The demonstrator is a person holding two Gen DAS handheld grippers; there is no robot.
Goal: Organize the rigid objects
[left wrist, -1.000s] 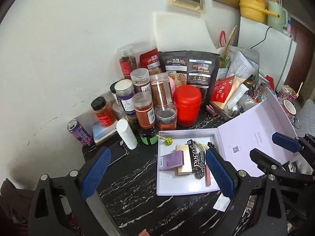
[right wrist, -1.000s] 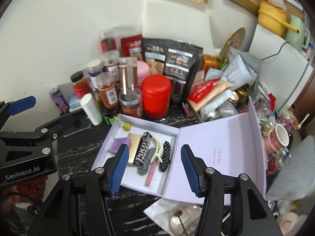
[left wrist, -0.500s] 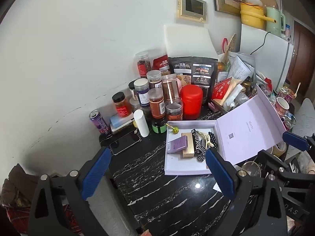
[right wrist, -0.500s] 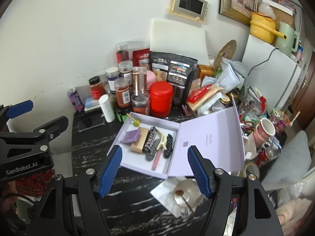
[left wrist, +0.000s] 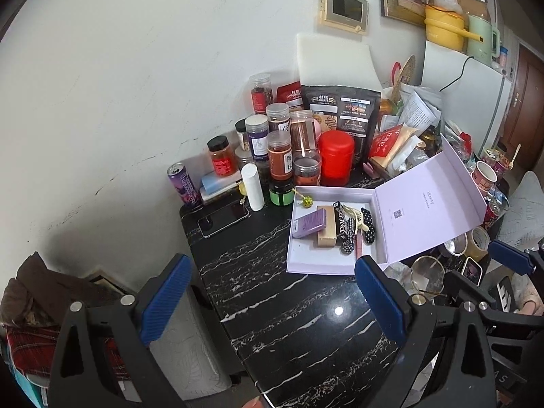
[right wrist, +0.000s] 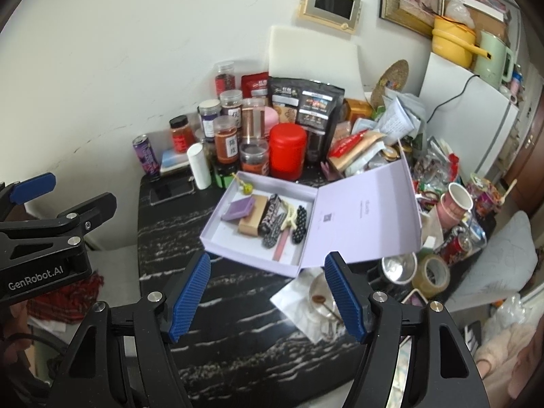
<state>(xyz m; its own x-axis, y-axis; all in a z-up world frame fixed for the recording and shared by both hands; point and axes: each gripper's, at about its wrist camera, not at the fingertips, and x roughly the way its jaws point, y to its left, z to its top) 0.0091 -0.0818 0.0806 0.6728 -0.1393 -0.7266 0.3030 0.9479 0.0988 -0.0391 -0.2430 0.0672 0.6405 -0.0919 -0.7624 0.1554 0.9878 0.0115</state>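
— Grippers first, please: how are the fingers standing?

— Both are hanging above the black marble-patterned table [left wrist: 272,292], pointing down at it. The left gripper [left wrist: 272,302] is keeping its blue ribbed fingers [left wrist: 166,302] spread wide, with only the table showing between them. The right gripper [right wrist: 268,295] is also standing with its blue pads apart, and nothing is lying between them.

— And where are the things to organize?

— They are lying inside the pale lilac cardboard box [right wrist: 217,238], whose hinged lid [right wrist: 367,221] is standing open and leaning to the right. In the tray a flat purple card box [right wrist: 238,209] is resting partly on a tan rectangular box [right wrist: 253,217]. Beside it a black packet with white letters [right wrist: 270,214], a cream hair claw [right wrist: 289,216], two black dotted hair clips and a pink strip [right wrist: 280,246] are lying close together. A small yellow-green ball on a stick [right wrist: 247,188] is sitting in the far corner.

— What is standing behind the box?

— A red round canister [right wrist: 287,151] and several clear spice jars are crowding the wall, and a white tube [right wrist: 199,166] is standing upright near a black phone [right wrist: 171,188].
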